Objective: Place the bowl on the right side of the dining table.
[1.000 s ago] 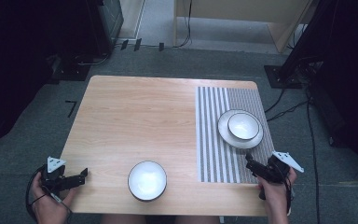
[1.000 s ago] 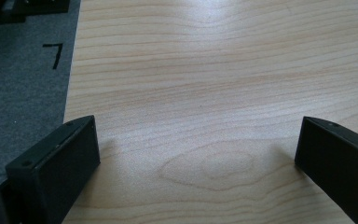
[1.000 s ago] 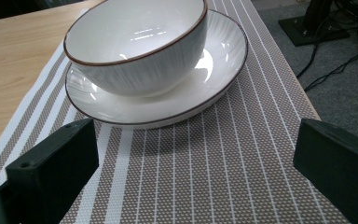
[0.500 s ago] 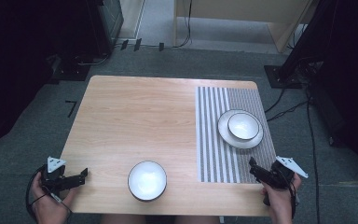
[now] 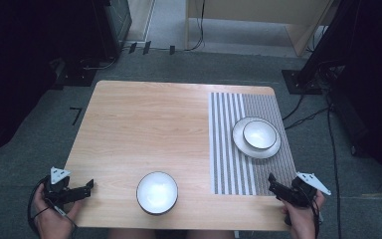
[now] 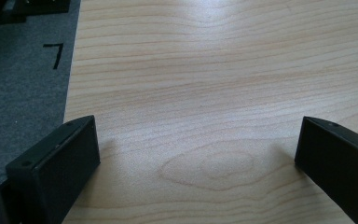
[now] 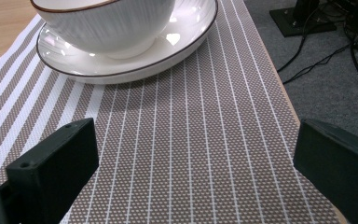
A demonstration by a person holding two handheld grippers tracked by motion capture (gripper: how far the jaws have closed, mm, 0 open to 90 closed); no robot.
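Currently both grippers sit at the near edge of the surface, nothing grasped. Left gripper fingers spread wide over bare wood in the left gripper view, empty. Right gripper fingers also released, wide apart, hovering over the near end of the striped mat.

Progress, my read: one bowl is already seated in the plate on the mat, so that part looks done. Second bowl is alone on the wood near the front edge, between the two grippers, closer to the left one, well apart from the mat. Likely remaining: pick it up, move it to the mat/stack. No approach yet, judging by finger positions.

Bowl on plate in the right gripper view: white, fine ribbed outside, thin dark rim, glossy, upright. Loose bowl looks the same type: white w/ dark rim, upright, empty.
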